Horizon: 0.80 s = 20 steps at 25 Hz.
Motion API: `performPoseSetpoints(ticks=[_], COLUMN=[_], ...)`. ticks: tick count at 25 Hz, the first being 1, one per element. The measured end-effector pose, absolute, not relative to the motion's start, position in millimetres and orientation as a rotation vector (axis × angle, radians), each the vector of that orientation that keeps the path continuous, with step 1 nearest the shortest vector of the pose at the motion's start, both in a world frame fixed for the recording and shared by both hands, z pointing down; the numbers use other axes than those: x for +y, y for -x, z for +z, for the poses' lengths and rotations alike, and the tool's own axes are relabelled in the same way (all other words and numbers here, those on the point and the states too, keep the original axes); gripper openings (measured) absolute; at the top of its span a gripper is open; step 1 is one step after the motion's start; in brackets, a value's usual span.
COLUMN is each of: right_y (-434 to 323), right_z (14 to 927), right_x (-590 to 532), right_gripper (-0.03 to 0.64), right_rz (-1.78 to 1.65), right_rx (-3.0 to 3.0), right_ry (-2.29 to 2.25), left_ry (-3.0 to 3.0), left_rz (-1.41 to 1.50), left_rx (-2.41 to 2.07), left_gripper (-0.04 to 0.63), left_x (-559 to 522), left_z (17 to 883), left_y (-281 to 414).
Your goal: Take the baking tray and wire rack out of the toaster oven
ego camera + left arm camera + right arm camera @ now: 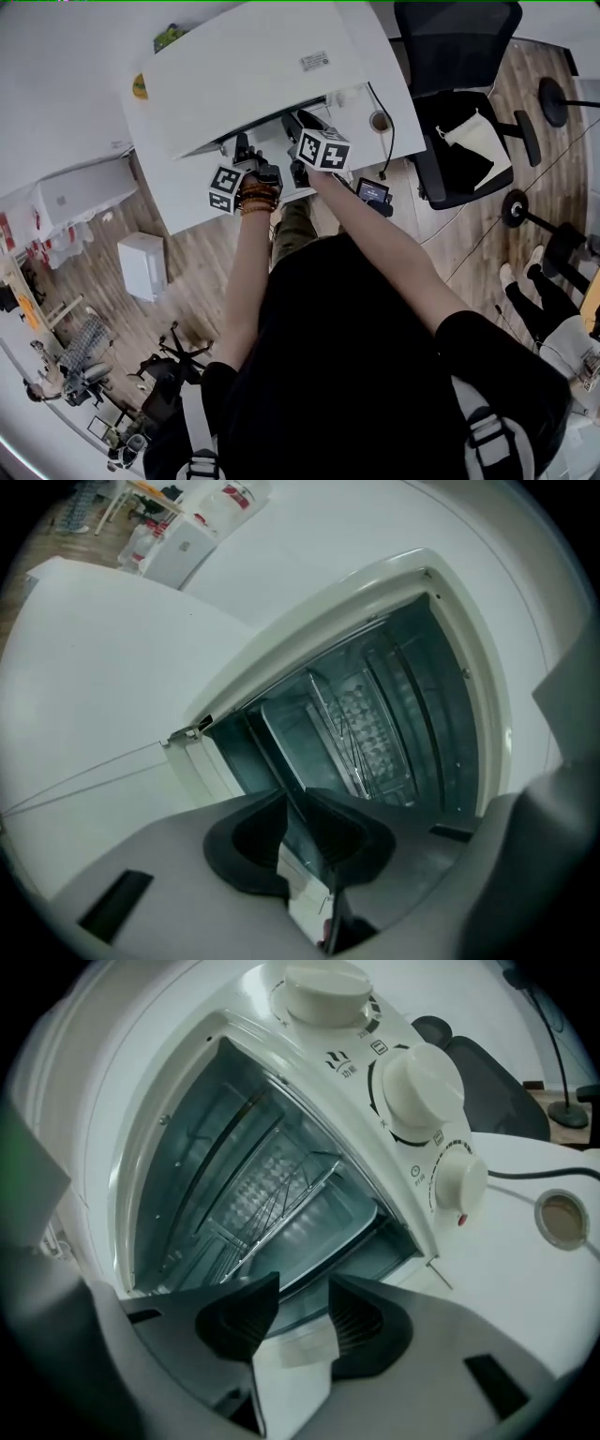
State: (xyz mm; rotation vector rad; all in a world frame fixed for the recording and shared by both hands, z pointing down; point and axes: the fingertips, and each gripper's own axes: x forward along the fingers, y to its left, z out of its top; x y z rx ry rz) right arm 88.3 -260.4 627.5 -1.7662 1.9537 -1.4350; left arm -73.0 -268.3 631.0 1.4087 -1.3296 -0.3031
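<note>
Knobs [422,1087] beside rack [281,1194], perhaps over tray [342,1227]

It was an office-like workroom: black swivel chairs [455,37] on a wood-plank floor [225,258], a white table [405,94] carrying a toaster oven [253,70], a white cabinet [142,264] nearby.

A black office chair [441,112] bearing a white bag [478,141] stood right of the white desk [173,187], a black cable [390,141] crossed the desk's right end, and a small white cabinet [142,264] stood on the wooden floor [206,272] at left.
</note>
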Motion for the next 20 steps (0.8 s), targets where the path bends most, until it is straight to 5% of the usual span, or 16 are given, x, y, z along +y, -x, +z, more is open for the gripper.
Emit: performPoseSetpoints(ticks=[4, 20], right_y=[-85.5, -96.4], right_z=[628.5, 645.7], right_x=[-269.2, -296.4], right_gripper=[0.17, 0.17], right_rz=[-1.438, -1.5], right_rx=[1.911, 1.798], right_ry=[1.736, 1.744], left_ry=[-1.364, -1.295], left_rz=[-0.363, -0.419], left_rx=[-1.287, -1.251], left_gripper=[0.106, 0.115], left_x=[-279.2, -306.8], left_z=[636.4, 651.3], left_y=[71.8, 64.9])
